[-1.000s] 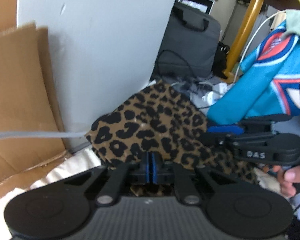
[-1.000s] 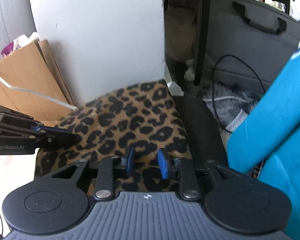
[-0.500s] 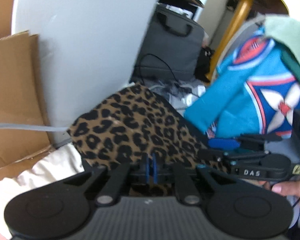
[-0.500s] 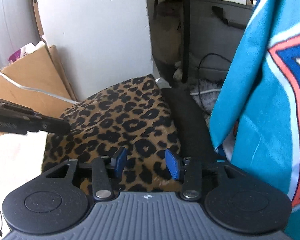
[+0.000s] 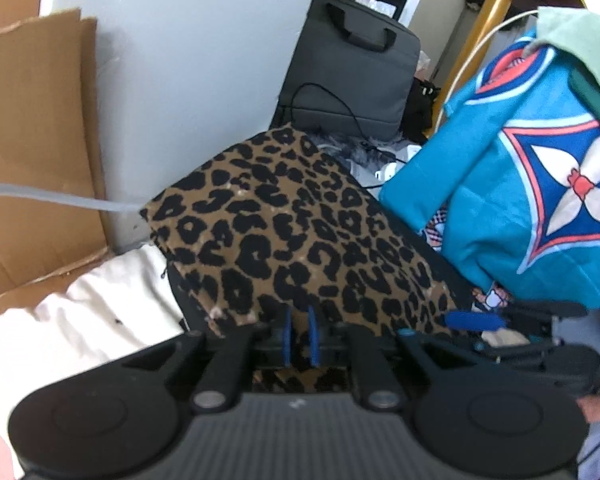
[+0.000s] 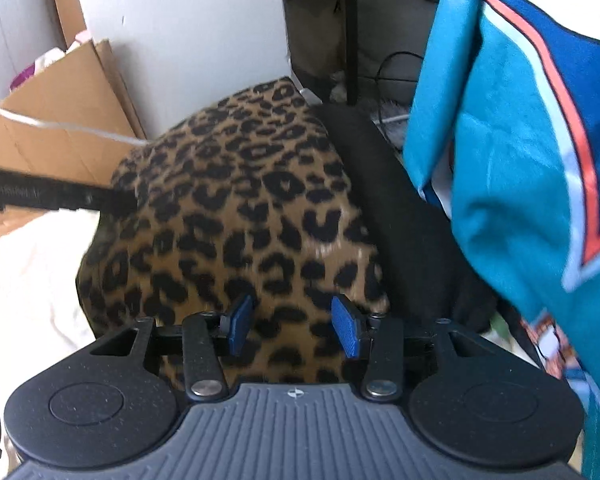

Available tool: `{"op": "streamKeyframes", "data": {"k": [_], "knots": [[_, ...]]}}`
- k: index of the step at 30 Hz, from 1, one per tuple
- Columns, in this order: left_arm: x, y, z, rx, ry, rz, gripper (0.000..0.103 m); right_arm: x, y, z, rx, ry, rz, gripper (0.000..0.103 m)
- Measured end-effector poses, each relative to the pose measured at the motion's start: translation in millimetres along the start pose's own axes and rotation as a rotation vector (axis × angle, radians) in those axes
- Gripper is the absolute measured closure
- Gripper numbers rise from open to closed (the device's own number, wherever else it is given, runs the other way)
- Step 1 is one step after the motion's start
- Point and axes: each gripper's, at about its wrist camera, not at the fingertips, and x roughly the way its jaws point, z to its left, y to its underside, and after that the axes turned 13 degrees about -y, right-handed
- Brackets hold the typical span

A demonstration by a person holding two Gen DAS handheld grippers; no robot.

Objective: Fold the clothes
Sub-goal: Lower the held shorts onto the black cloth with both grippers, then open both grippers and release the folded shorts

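Both grippers letting go of the folded leopard-print garment

At lower centre of the left wrist view, the left gripper [image 5: 299, 336] has its blue pads a narrow gap apart and opening, releasing the near edge of the leopard-print garment [image 5: 300, 232], which lies folded mid-frame on a black surface [image 6: 384, 184]. In the right wrist view, the right gripper [image 6: 294, 332] hangs over the print, jaws well apart, holding nothing, probably so the fold stays put.

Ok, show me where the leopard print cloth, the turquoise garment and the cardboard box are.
leopard print cloth [image 5: 292, 236]: left wrist view, middle of its spotted top face.
turquoise garment [image 5: 484, 216]: left wrist view, plain turquoise area left of the diamond print.
cardboard box [image 6: 68, 96]: right wrist view, its brown flap.
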Motion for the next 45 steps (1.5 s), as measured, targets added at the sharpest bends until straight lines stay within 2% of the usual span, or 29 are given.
{"op": "streamKeyframes", "data": {"k": [2, 7, 12, 17, 20, 24, 26, 28, 30, 36, 45], "knots": [[-4, 5, -4, -0.001, -0.007, -0.017, 0.082, -2, 3, 2, -0.023, 0.011, 0.019, 0.05], [-13, 25, -16, 0.029, -0.042, -0.026, 0.083, -6, 6, -5, -0.014, 0.025, 0.039, 0.049], [-22, 34, -16, 0.034, -0.097, 0.034, 0.083, -16, 12, 1, -0.011, 0.005, 0.054, 0.047], [-50, 32, -15, -0.017, -0.134, -0.004, 0.081, -31, 23, 10, 0.033, -0.015, -0.014, 0.045], [-54, 32, -21, -0.019, -0.129, -0.036, 0.081, -31, 27, 16, 0.01, -0.051, -0.025, 0.047], [-41, 38, -33, -0.045, -0.107, -0.004, 0.081, -28, 34, 26, -0.027, -0.067, 0.008, 0.052], [-33, 43, -38, -0.042, -0.121, 0.011, 0.081, -27, 42, 28, -0.017, -0.07, 0.029, 0.061], [-27, 50, -41, -0.055, -0.137, 0.022, 0.081, -27, 49, 29, -0.012, -0.073, 0.045, 0.062], [-23, 59, -36, -0.117, -0.141, 0.042, 0.081, -28, 55, 30, -0.01, -0.074, 0.058, 0.062], [-24, 89, -36, -0.18, -0.151, 0.098, 0.081, -31, 72, 30, 0.0, -0.089, 0.098, 0.062], [-44, 141, -39, -0.327, -0.186, 0.175, 0.081, -43, 84, 38, 0.065, -0.096, 0.105, 0.06]]}}
